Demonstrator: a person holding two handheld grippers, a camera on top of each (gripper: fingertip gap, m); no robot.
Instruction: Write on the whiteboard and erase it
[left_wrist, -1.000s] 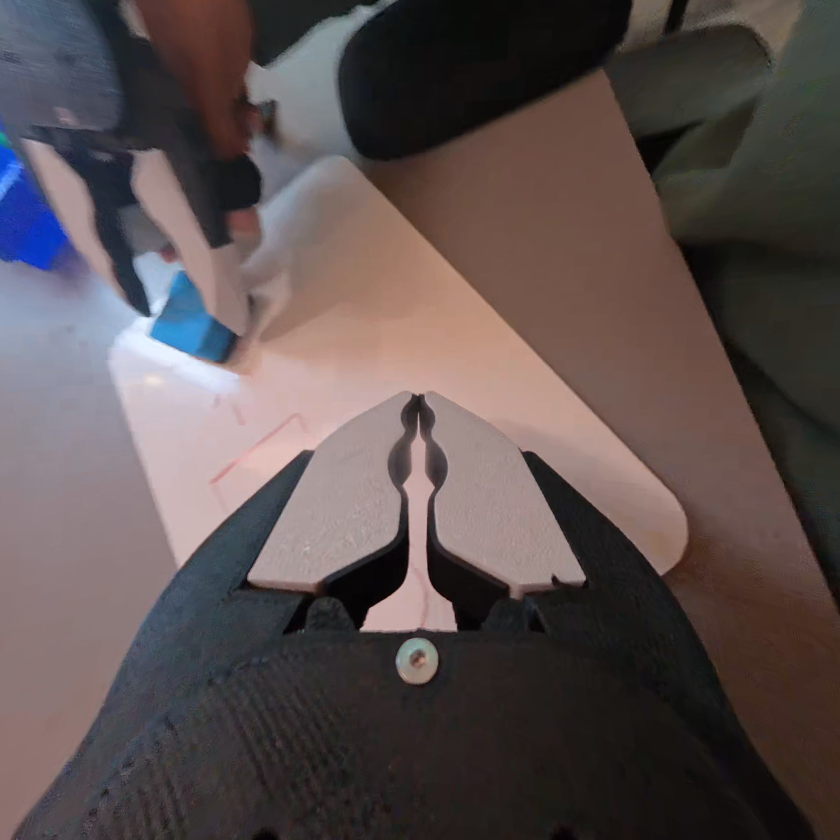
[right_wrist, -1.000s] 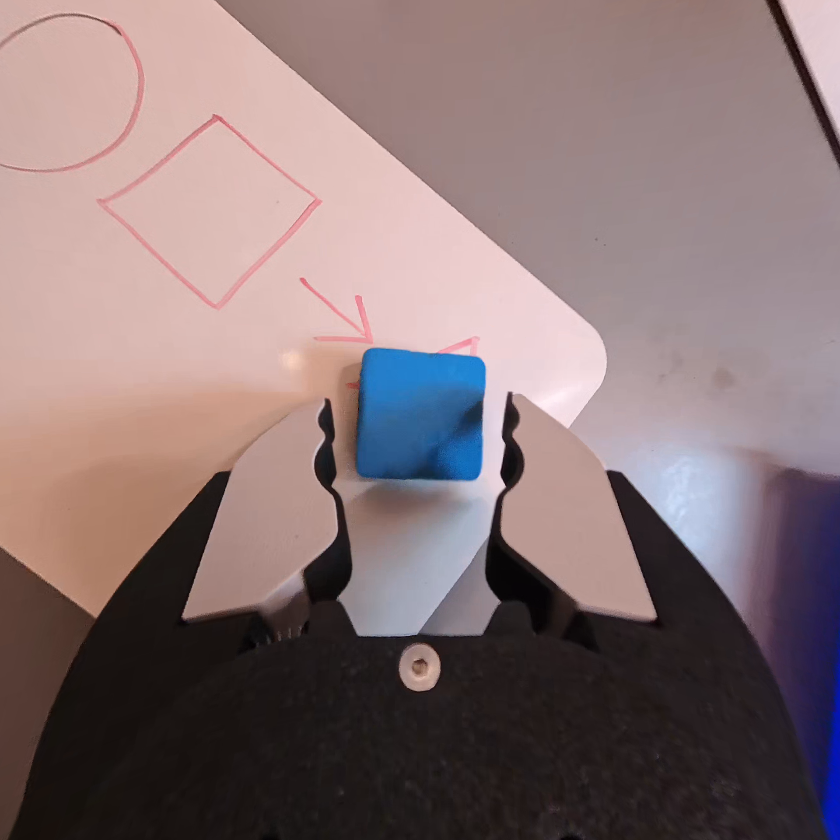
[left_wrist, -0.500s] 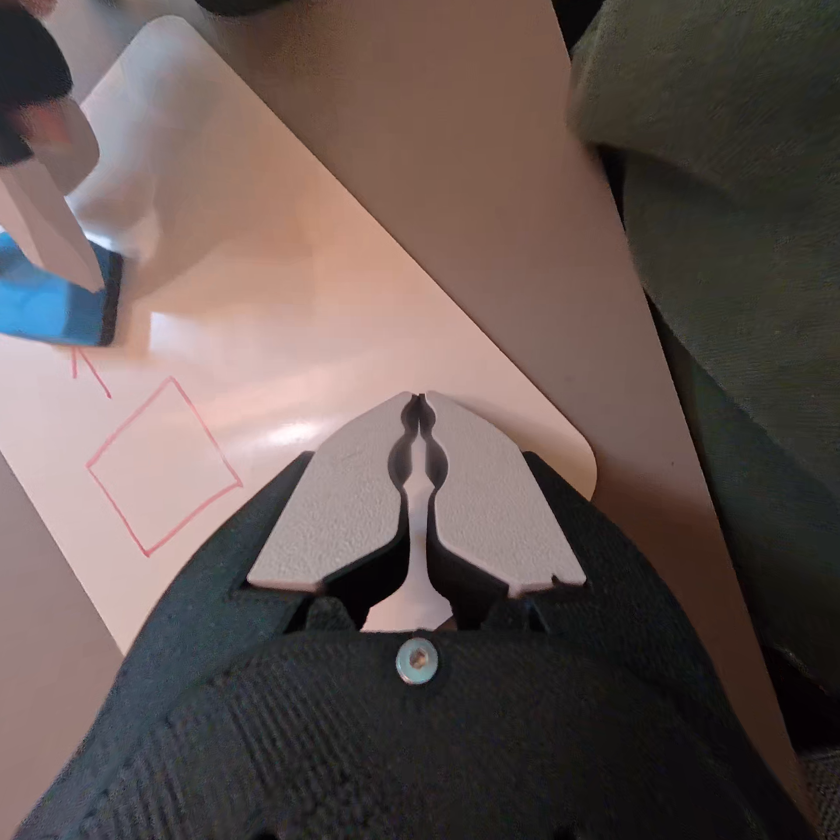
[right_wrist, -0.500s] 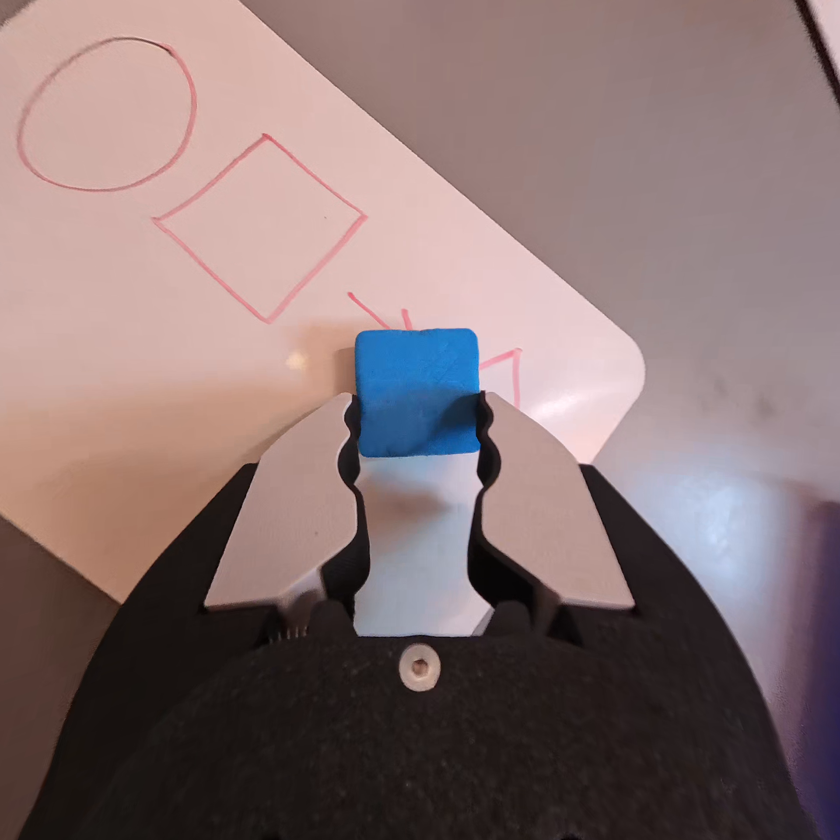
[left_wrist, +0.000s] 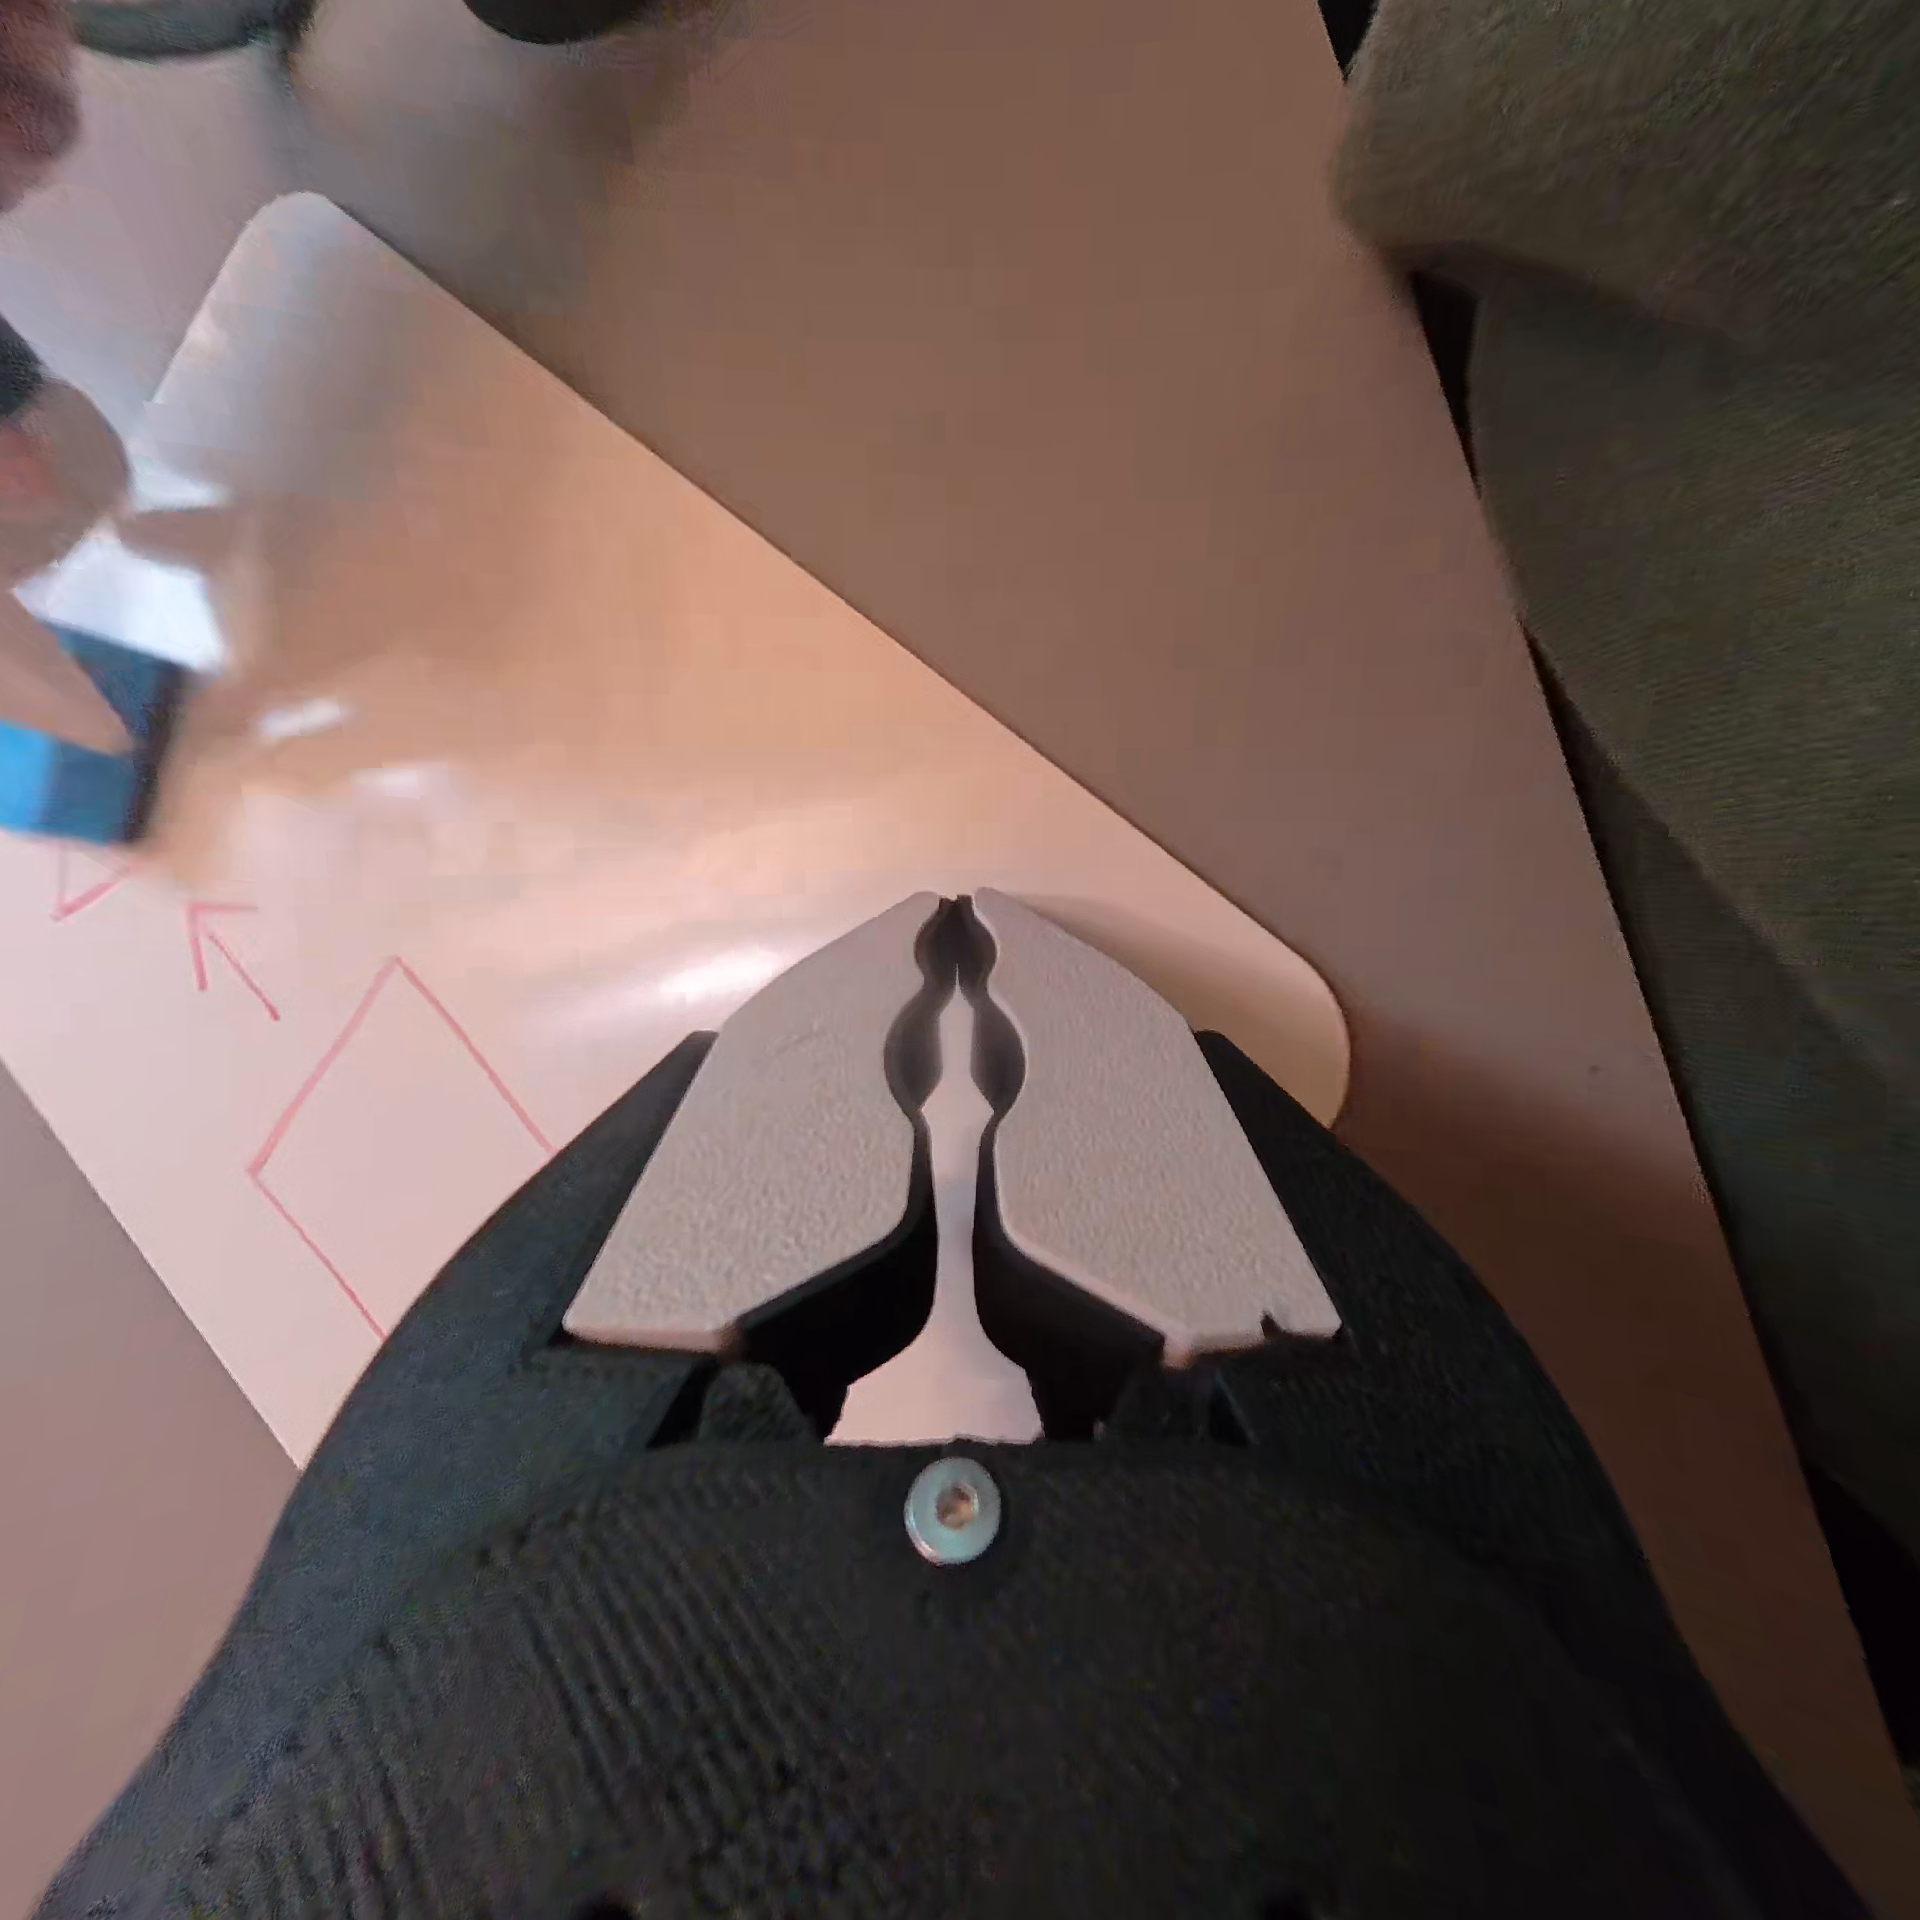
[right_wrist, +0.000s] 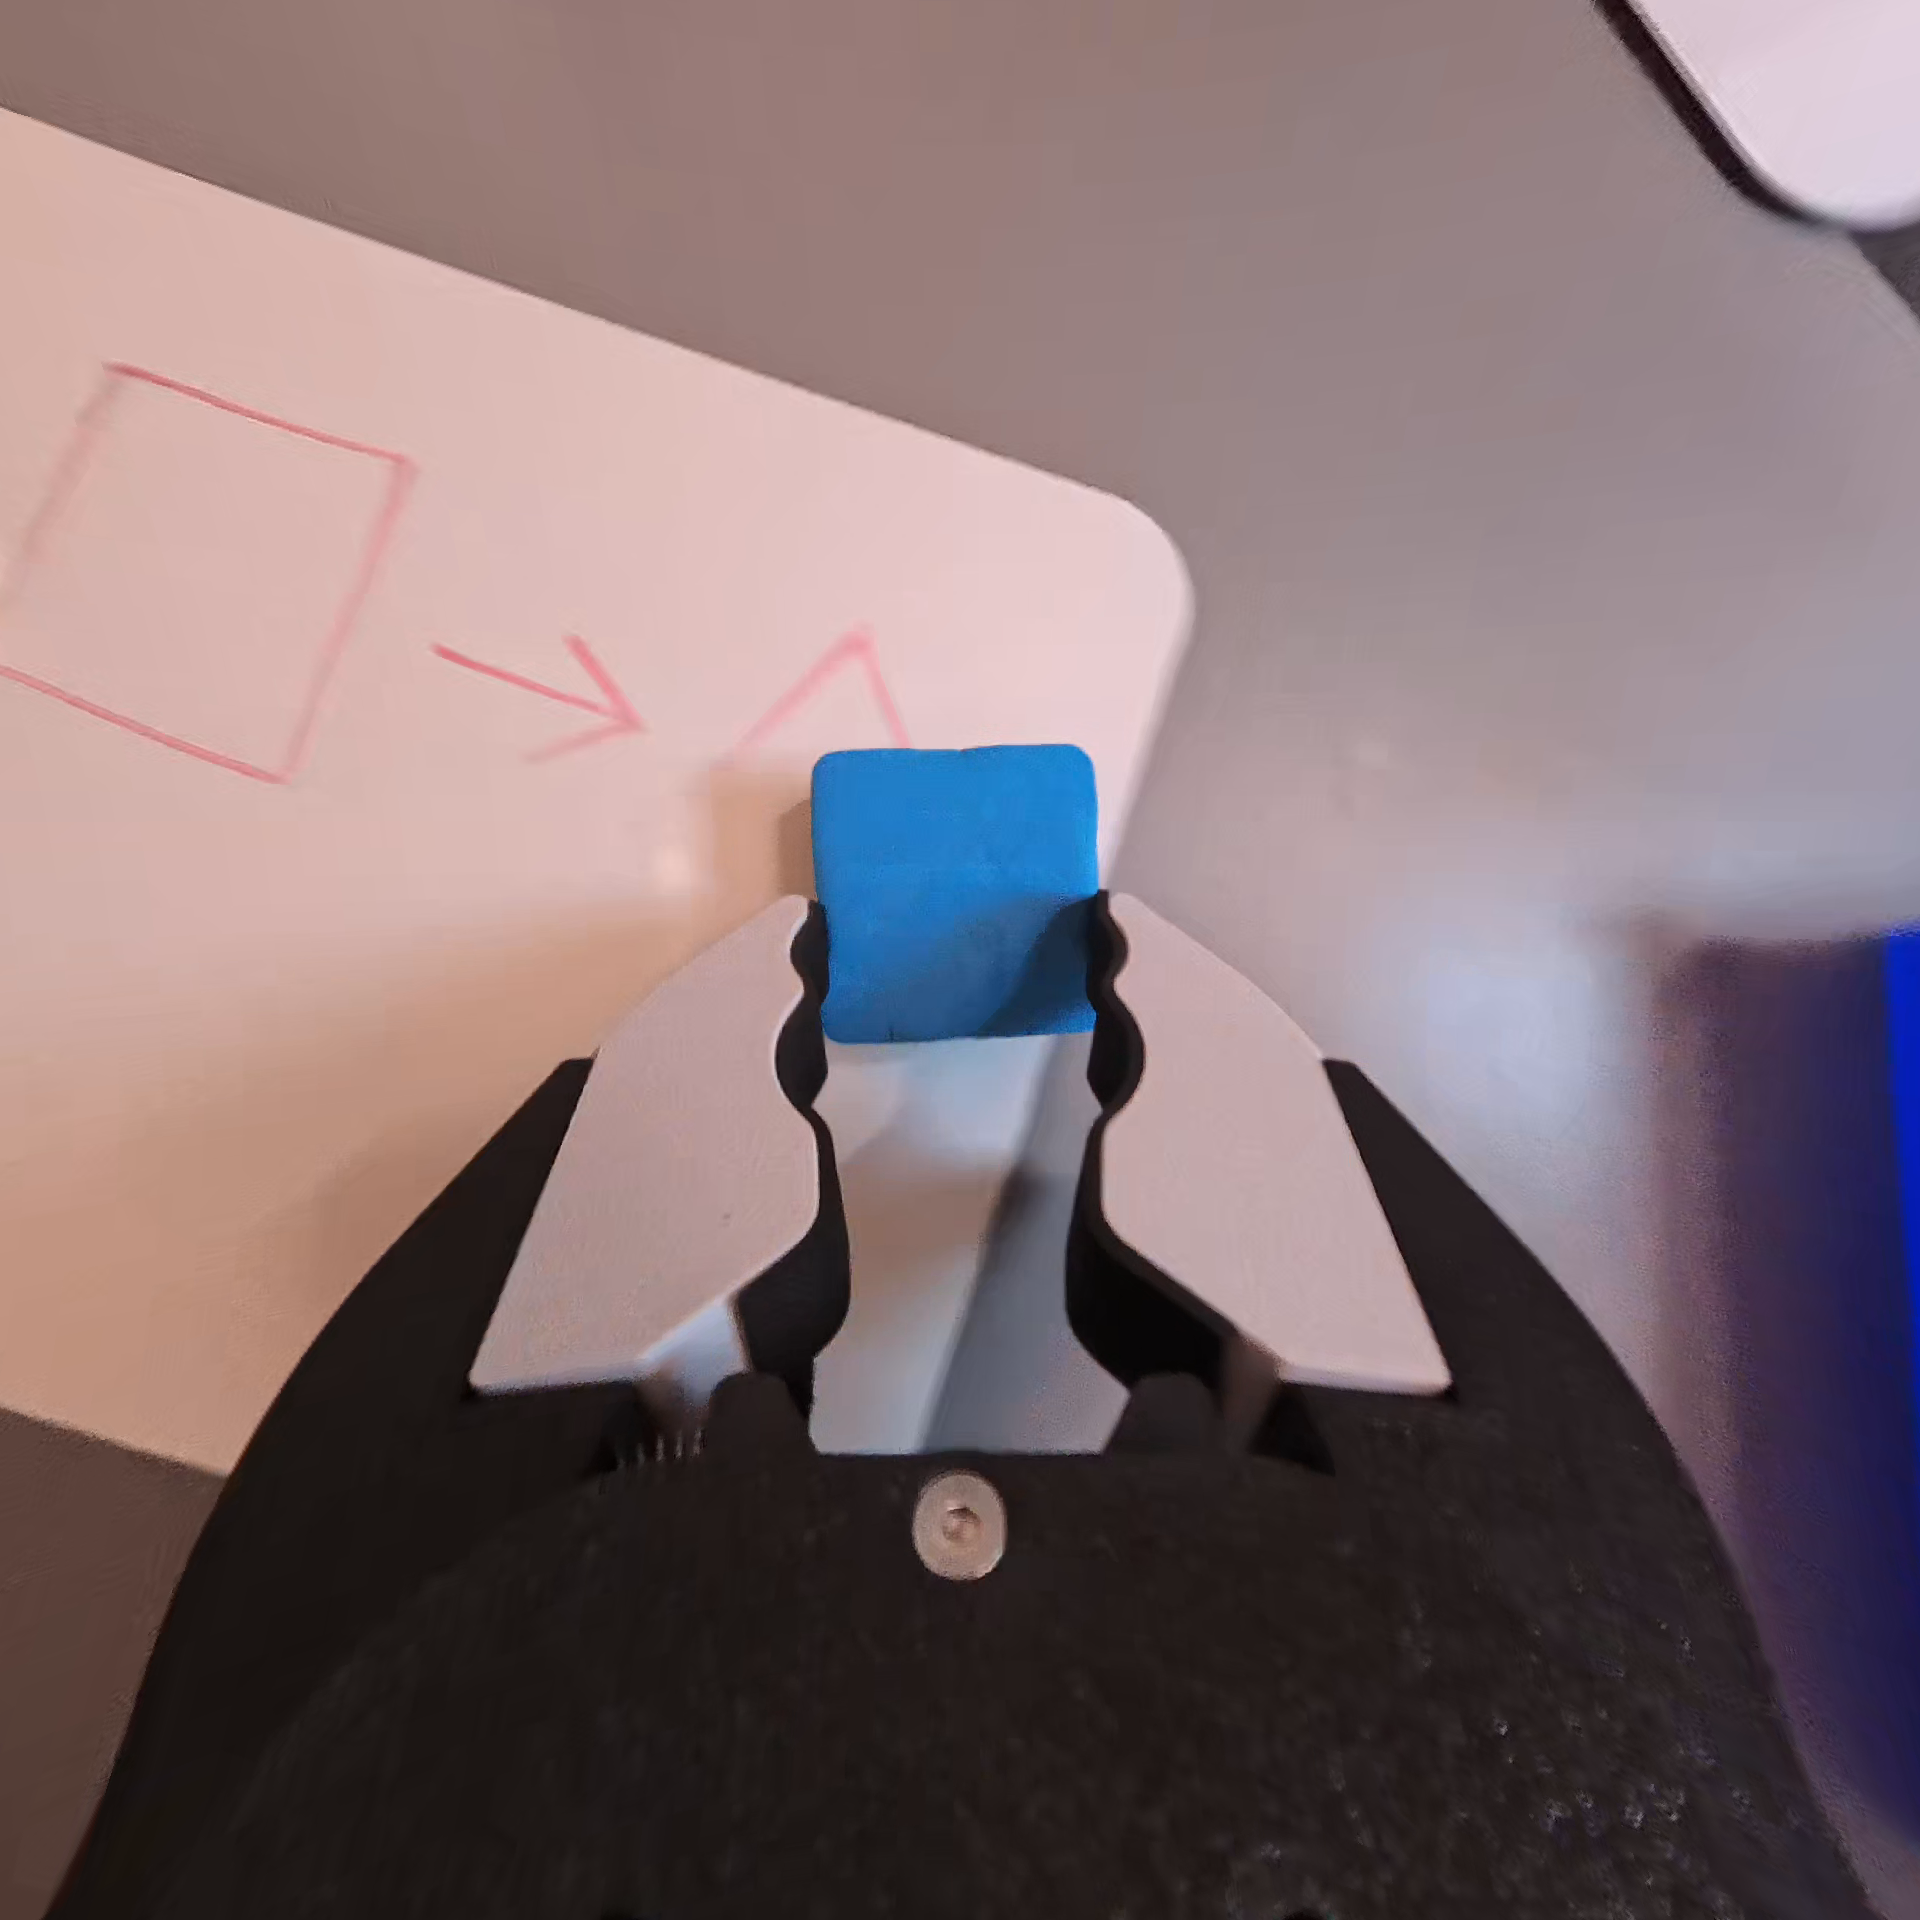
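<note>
- While pinched between the fingers of the right gripper (right_wrist: 956, 914), sits square on the whiteboard (right_wrist: 416, 935): the blue eraser (right_wrist: 954, 888), gripped at both side faces, its front half sticking out past the tips.
- Lies directly ahead of the eraser and touching its far edge: the pink triangle (right_wrist: 831, 691), partly covered already by the blue block.
- Trails off to the left in a row along the board: the pink arrow (right_wrist: 551, 698), then the pink square (right_wrist: 208, 571), all unwiped.
- Looks like the very start of erasing; drawn marks nearly all intact, so roughly halfway through the task by judgement.
- Turns on this for the coming stroke: marks run sideways along the board's long axis, leftward from the eraser, so a sweep to the left across the row seems called for, flat face pressed down.
- Sits close to the board's rounded right corner (right_wrist: 1153, 561), grey tabletop (right_wrist: 1351, 416) just beyond; risk of sliding off the edge if pushed right.
- Clearly nearer the marks: right gripper, pitched down over the board.
- Hovers at the opposite corner: left gripper (left_wrist: 958, 909), fingers clenched together on nothing, tips over the board's near rounded corner, possibly placed to steady it, though contact cannot be told.
- Blurs at the far left of the left wrist view: eraser and right gripper.
</note>
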